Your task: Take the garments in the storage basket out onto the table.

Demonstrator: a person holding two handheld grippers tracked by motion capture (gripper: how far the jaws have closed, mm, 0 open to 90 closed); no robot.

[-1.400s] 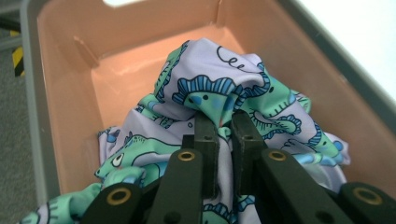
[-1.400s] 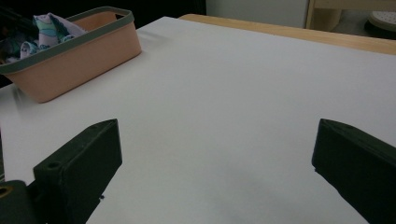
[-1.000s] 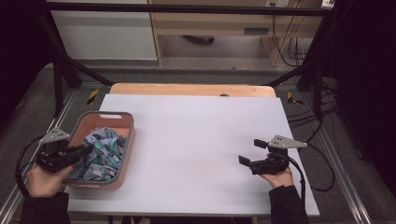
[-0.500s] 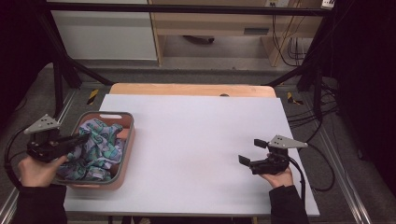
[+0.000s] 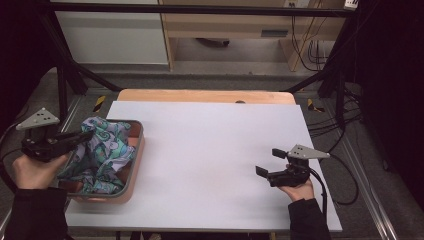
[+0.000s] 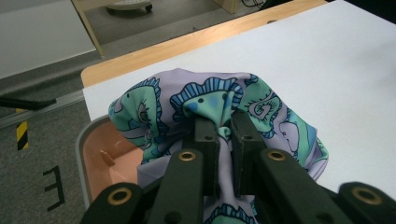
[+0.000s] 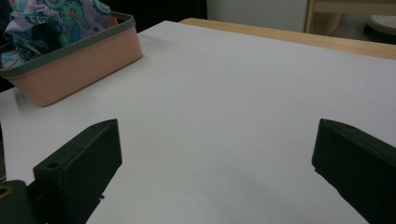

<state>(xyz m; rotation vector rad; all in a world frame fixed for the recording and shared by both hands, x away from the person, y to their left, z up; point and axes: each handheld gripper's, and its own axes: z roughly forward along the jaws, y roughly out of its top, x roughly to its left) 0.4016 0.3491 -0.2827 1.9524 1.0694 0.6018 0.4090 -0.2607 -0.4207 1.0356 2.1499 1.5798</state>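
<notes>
A lilac and green patterned cloth [image 5: 102, 150] rises out of a salmon-pink basket [image 5: 131, 172] at the table's left edge. My left gripper [image 5: 86, 136] is shut on a bunched fold of that cloth, lifted above the basket. In the left gripper view the cloth [image 6: 219, 100] drapes over both black jaws, and the left gripper [image 6: 224, 126] pinches it between them, with the basket [image 6: 95, 158] below. My right gripper [image 5: 265, 162] rests open on the white table at the right, with nothing between its jaws. In the right gripper view the basket [image 7: 74, 65] and the cloth [image 7: 56, 16] sit at the far left.
The white tabletop [image 5: 210, 150] stretches between basket and right gripper, with a wooden strip [image 5: 205, 96] along its far edge. Black frame posts [image 5: 62, 75] stand at both sides. Cables [image 5: 345, 125] hang off the right. A grey floor lies beyond.
My left gripper has risen with the cloth, pulling it up out of the basket and slightly leftward. The right gripper has stayed in place.
</notes>
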